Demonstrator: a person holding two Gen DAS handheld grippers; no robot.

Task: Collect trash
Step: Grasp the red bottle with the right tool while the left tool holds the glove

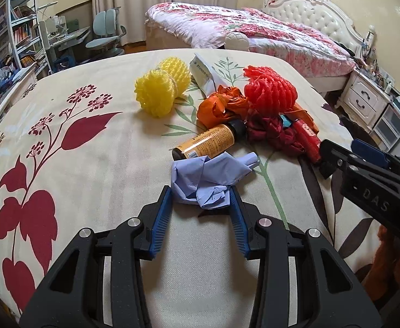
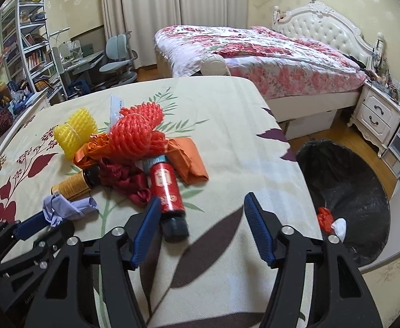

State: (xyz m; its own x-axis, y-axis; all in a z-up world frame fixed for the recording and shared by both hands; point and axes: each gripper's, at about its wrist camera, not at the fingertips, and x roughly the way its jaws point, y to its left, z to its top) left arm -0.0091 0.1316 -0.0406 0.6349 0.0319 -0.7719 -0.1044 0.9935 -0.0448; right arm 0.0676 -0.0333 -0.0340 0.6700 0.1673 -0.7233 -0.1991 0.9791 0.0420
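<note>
Trash lies piled on a floral tablecloth [image 1: 90, 164]. A crumpled light-blue paper [image 1: 208, 177] sits between the tips of my left gripper [image 1: 201, 199], whose jaws are open around its near edge; it also shows in the right wrist view [image 2: 66, 207]. Behind it lie an orange bottle [image 1: 208, 143], orange wrap [image 1: 219, 104], red foam net [image 1: 271, 90], yellow foam net [image 1: 159, 87], dark red cloth [image 1: 273, 134] and a white packet [image 1: 202, 73]. My right gripper [image 2: 202, 205] is open and empty, its left finger beside a red tube [image 2: 167, 188].
A bin lined with a black bag [image 2: 344, 186] stands on the floor right of the table, holding red and white scraps [image 2: 331, 221]. The table's right edge [image 2: 303, 169] is close. A bed [image 2: 254, 54], nightstand [image 2: 377, 114] and desk chair [image 2: 118, 54] stand behind.
</note>
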